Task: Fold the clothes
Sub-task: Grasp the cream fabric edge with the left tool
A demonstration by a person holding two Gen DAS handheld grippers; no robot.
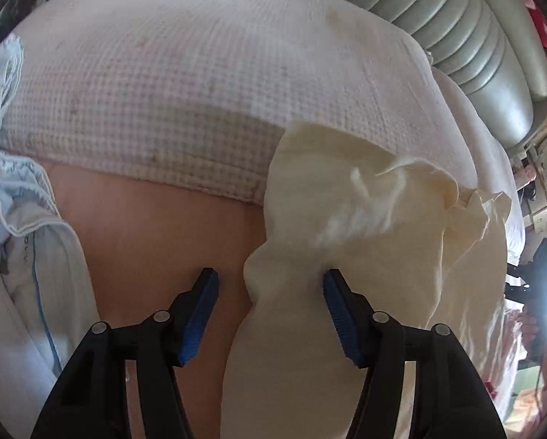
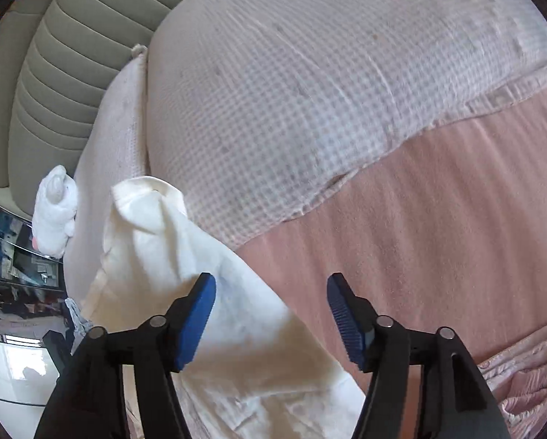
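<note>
Bed surface: pink sheet (image 1: 163, 226), smooth and faintly fuzzy, with a waffle-weave checked blanket (image 1: 185, 102) spread over its far part, its hemmed edge running across the sheet.
Background: grey padded headboard (image 1: 467, 33) with rounded, stitched ribs behind the blanket.
Cream garment: soft, thin cream cloth (image 1: 364, 226), rumpled, with a frilled edge on its far side; it lies on the sheet and overlaps the blanket's near corner.
Left gripper (image 1: 270, 280): black arms with blue ribbed pads, jaws standing wide; a fold of the cream cloth sits between them, against the right-hand pad, unpinched.
Right gripper (image 2: 271, 283): same build, jaws wide apart; the cream cloth lies under its left-hand finger, pink sheet showing in the gap.
Other laundry: pale blue-piped white garment (image 1: 28, 226), bunched at the left edge; small white fluffy bundle (image 2: 55, 212) by the headboard.
</note>
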